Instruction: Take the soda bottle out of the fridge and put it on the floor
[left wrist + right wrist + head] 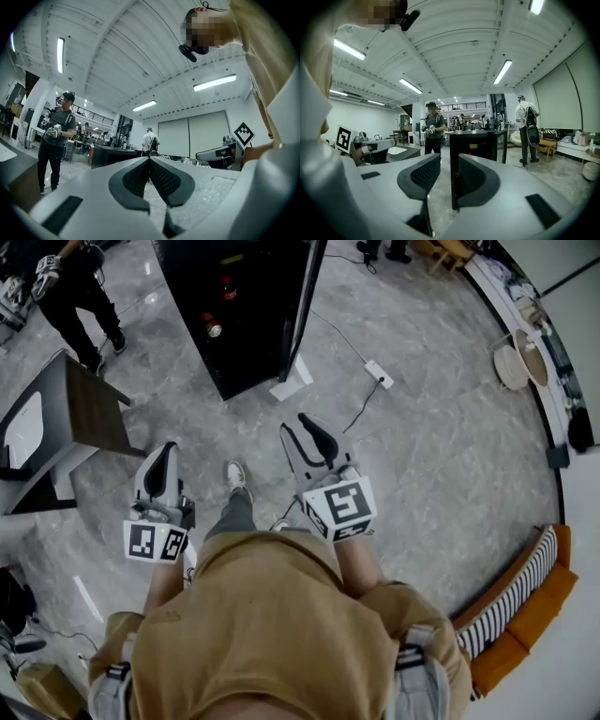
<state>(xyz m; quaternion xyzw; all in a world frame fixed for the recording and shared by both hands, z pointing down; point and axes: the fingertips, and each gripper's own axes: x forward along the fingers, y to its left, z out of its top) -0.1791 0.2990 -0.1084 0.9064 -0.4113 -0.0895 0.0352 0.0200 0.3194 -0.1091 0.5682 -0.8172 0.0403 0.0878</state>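
Observation:
The black fridge (pixel 239 320) stands ahead on the grey floor with its door (pixel 307 306) swung open. On its dark shelves I make out a soda bottle with a red cap (pixel 213 329) and another reddish bottle (pixel 227 287) above it. Both grippers are held low in front of the person, well short of the fridge. The left gripper (pixel 167 450) is shut with its tips touching and nothing in it (pixel 149 159). The right gripper (pixel 296 424) is open and empty, with a narrow gap between its pads (pixel 449 161). It points at the fridge (pixel 476 150).
A dark table (pixel 89 409) stands at the left. A person in black (pixel 80 296) is behind it. A white power strip (pixel 379 373) and its cable lie on the floor right of the fridge. An orange, striped sofa (pixel 525 596) is at the right.

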